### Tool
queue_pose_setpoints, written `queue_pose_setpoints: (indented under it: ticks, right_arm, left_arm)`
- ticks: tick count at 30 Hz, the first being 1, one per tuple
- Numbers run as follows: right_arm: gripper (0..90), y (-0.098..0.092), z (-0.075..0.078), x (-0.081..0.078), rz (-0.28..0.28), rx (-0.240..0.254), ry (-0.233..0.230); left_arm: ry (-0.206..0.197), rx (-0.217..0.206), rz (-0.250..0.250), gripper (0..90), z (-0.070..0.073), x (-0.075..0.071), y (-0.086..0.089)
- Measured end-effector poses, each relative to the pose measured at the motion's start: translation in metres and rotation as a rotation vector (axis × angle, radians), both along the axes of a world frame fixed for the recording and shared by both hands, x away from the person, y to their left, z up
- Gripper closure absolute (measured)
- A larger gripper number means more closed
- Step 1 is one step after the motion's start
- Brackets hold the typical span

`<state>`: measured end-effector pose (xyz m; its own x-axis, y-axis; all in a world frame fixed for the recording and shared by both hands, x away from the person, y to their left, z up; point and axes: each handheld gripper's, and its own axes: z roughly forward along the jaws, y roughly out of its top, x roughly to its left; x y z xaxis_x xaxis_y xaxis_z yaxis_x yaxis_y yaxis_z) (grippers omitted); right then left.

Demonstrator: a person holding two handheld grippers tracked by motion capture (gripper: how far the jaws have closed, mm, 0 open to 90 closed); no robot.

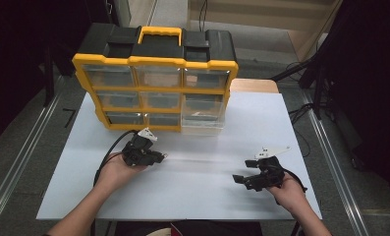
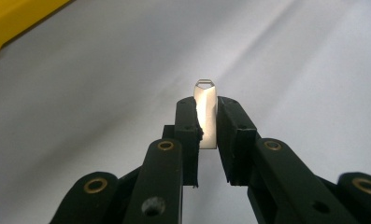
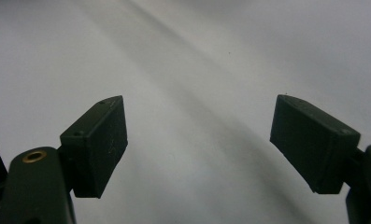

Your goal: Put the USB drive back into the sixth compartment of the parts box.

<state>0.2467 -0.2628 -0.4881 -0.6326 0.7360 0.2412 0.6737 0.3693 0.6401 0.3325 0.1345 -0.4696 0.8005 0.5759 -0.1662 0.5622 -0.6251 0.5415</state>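
Drawers fill the front of one yellow-and-black organizer case standing at the far side of the white table: nine clear drawers can be counted, in three rows of three. Eight sit flush in the frame, and the ninth, the lower-right drawer, is pulled out toward the person. One yellow carry handle crowns the case, between two black latches. No brand, label or writing can be read anywhere on it; a dark mark on the floor left of the case is too small to make out.

Two grippers are in play, each in a hand. The left gripper hovers just in front of the case, below its lower-left drawers, its jaws pointing to the right along the table. In the left gripper view this gripper is clamped on one small, flat, silvery metal piece with a loop at its top end; the piece stands upright between the two pads and pokes out above them. A yellow corner of the case shows at the upper left of that view.

The right gripper sits well apart from the case, nearer the person and to the right of the open drawer. In its own view its jaws stand wide apart, holding nothing, over bare table.
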Motion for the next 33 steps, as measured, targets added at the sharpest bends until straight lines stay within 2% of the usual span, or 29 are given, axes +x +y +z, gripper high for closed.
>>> queue_pose_setpoints:
  ticks: [6,20,24,29,33]
  right_arm:
    - [17.1,0.000,0.001,0.000,0.000,0.002,-0.007]
    - [17.1,-0.001,0.002,0.000,-0.005,0.003,-0.012]
    - [17.1,-0.003,0.004,0.000,-0.016,0.009,-0.030]
    - [17.2,-0.004,0.004,0.000,-0.018,0.007,-0.028]
    - [17.2,-0.003,0.004,0.000,-0.013,0.005,-0.030]
  left_arm:
    - [0.024,-0.027,0.014,79.9,0.003,0.001,0.003]
    - [0.014,-0.055,0.004,80.0,0.019,-0.003,0.008]
    - [0.015,-0.068,0.001,80.0,0.024,-0.004,0.008]
    - [0.032,-0.082,-0.003,80.0,0.031,-0.004,0.009]
    - [0.028,-0.085,-0.008,79.9,0.037,-0.007,0.008]
